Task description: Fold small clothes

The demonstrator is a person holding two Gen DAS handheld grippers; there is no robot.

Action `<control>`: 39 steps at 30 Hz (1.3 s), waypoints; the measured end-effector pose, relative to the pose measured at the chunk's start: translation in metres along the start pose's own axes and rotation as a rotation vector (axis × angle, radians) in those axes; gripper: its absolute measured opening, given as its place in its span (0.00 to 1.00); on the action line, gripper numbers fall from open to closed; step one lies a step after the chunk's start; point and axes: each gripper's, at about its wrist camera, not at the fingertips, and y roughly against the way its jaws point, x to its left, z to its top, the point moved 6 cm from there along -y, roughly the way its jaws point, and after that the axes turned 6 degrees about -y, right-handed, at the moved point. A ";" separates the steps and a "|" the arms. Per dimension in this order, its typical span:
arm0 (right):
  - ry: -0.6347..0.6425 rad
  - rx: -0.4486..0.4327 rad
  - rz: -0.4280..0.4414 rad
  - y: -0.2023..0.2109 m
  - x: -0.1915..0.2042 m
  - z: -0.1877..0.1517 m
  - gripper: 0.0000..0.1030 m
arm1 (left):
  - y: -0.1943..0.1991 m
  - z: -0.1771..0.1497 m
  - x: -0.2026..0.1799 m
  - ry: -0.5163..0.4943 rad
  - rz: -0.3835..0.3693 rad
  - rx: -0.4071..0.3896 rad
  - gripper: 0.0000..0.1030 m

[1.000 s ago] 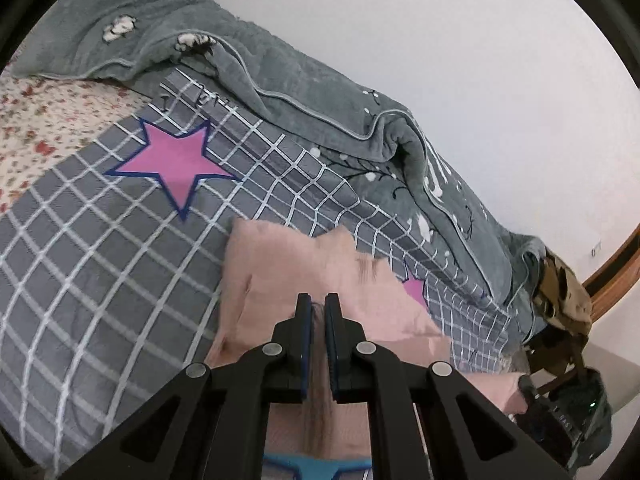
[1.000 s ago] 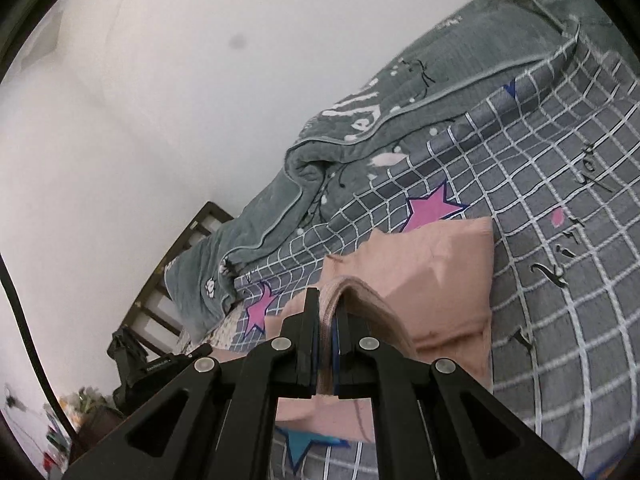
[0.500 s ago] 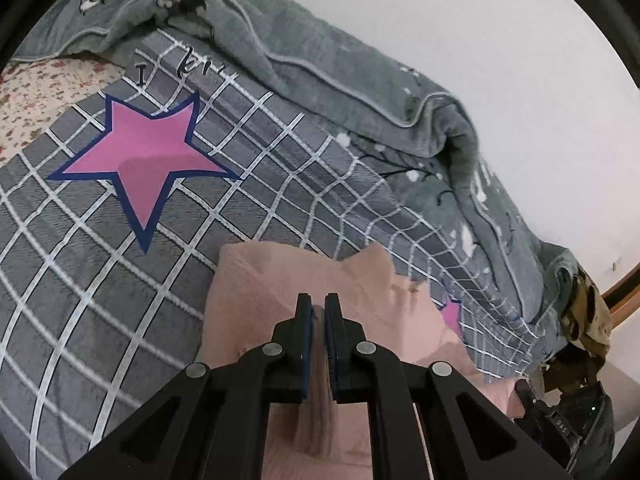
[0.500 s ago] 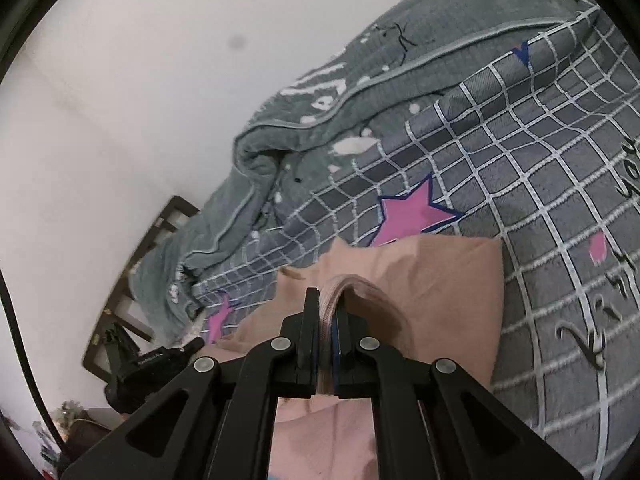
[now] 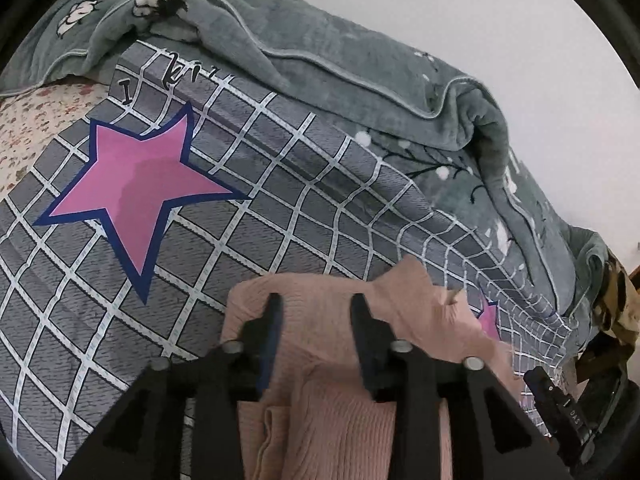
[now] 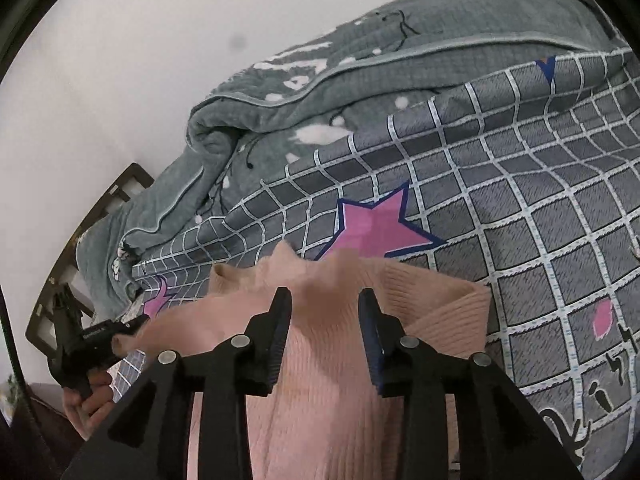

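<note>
Black handwritten lettering is printed on the grey bedsheet with a white grid and pink stars (image 5: 280, 184), an "I" followed by a partly hidden word at ten o'clock, the rest unreadable.

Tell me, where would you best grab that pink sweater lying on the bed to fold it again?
Probably at the ribbed corner of the pink sweater, coming in low from the near side. That thick edge lies flat on the checked bedspread, clear of other layers. Both the left gripper and right gripper stand open above the knit.
</note>
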 end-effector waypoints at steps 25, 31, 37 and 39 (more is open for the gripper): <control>0.188 0.117 -0.249 -0.049 -0.017 -0.020 0.22 | -0.046 -0.018 -0.031 -0.280 0.195 0.013 0.19; 0.215 0.028 -0.217 -0.039 -0.010 -0.018 0.05 | -0.035 -0.013 -0.018 -0.223 0.195 -0.045 0.07; 0.141 0.055 -0.251 -0.044 -0.028 -0.014 0.05 | -0.042 -0.015 -0.006 -0.226 0.266 -0.021 0.07; 0.143 0.050 -0.251 -0.043 -0.027 -0.013 0.05 | -0.044 -0.016 -0.006 -0.243 0.280 -0.017 0.08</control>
